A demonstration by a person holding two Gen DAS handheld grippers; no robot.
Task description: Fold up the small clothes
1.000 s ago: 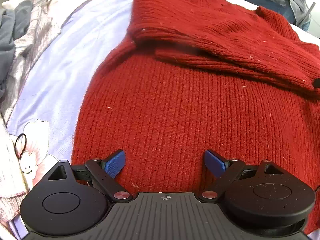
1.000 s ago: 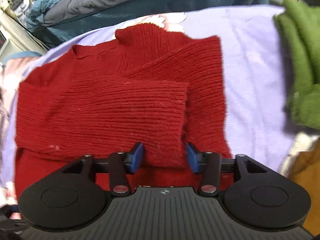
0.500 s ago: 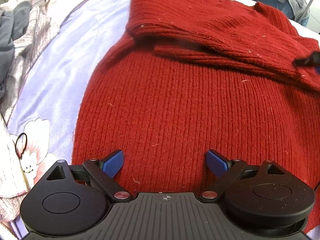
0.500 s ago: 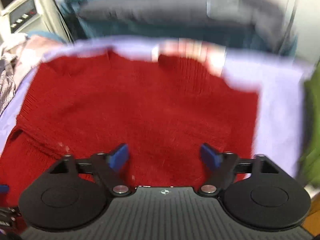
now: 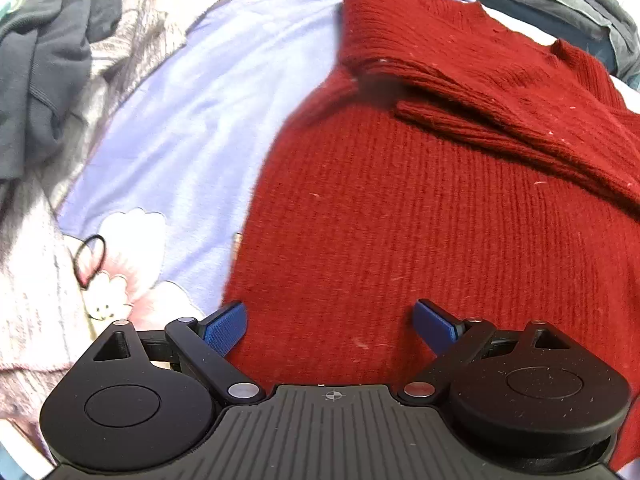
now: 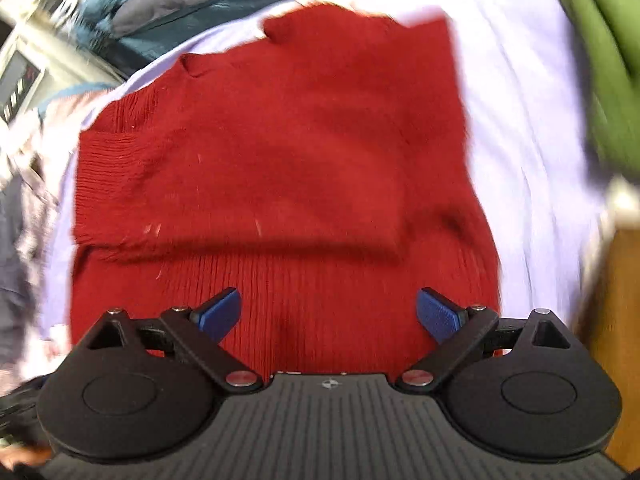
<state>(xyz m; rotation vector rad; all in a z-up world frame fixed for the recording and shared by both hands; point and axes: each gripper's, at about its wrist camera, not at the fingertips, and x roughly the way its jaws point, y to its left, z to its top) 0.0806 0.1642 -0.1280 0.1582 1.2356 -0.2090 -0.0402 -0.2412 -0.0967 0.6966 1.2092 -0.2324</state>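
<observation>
Red sweater (image 5: 400,208) lies flat on the lilac sheet (image 5: 192,120), both sleeves folded across its chest. Your left gripper (image 5: 330,320) points steeply down over the hem, fingers wide, nothing between them. Your right gripper (image 6: 328,310) has just opened wide, letting go the sleeve it pinched a second ago. Only the right view shows the green garment (image 6: 600,60); only the left, the hair tie (image 5: 90,258).
</observation>
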